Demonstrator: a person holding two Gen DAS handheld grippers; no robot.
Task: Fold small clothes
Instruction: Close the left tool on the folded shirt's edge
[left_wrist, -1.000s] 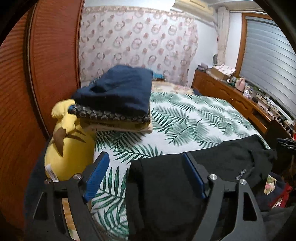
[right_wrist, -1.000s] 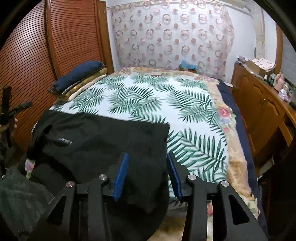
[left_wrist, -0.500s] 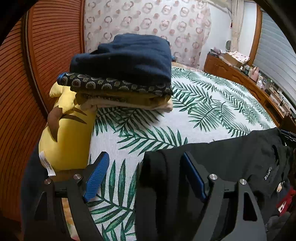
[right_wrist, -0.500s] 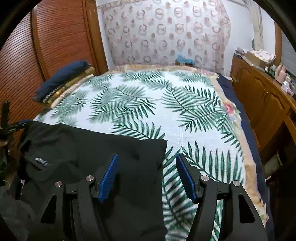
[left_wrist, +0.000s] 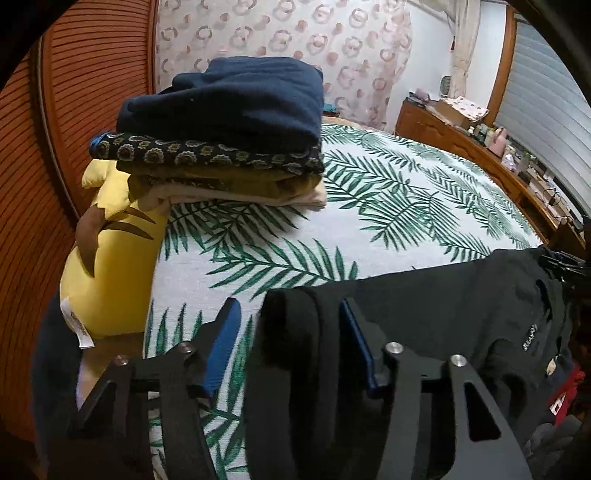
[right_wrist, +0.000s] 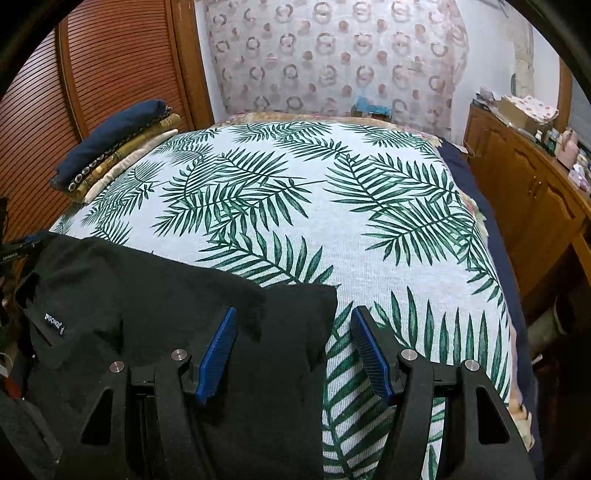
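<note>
A black garment (left_wrist: 443, 302) lies spread along the near edge of the bed. My left gripper (left_wrist: 289, 308) straddles its thick left edge. Its jaws are closing, and a strip of bedcover still shows between the left pad (left_wrist: 221, 347) and the cloth. In the right wrist view the garment (right_wrist: 147, 295) shows a small white label. My right gripper (right_wrist: 294, 313) stands open over its right corner, the cloth lying between the pads without being pinched.
The bed has a palm-leaf cover (right_wrist: 314, 206). A stack of folded clothes (left_wrist: 229, 125) sits at its far left, over a yellow plush cushion (left_wrist: 110, 266). A slatted wooden door (left_wrist: 92, 74) lines the left and a wooden dresser (right_wrist: 528, 192) the right. More clothes (left_wrist: 561, 398) lie lower right.
The left gripper sank toward the bed and its jaws narrowed around the garment's left edge. The right gripper slid right to the garment's corner and its jaws widened.
</note>
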